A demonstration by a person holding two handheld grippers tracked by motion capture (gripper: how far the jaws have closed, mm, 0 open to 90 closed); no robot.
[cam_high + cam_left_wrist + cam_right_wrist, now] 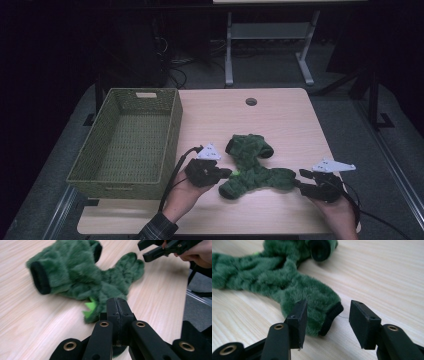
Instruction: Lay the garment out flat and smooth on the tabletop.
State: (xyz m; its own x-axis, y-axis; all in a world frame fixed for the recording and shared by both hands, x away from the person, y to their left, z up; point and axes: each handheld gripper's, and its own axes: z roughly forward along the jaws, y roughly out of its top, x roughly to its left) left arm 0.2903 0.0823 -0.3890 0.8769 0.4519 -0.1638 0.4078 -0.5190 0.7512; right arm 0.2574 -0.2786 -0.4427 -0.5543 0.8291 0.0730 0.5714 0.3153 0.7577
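Two hand-held grippers at a green plush toy (252,167) on a wooden table (280,117)

Left gripper (117,305) is clamped on the toy's edge; right gripper (325,321) has jaws apart around its black-cuffed end, beside a woven basket (107,182)

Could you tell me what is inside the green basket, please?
The basket holds nothing visible: only its woven floor shows. The strip behind its near wall is hidden.
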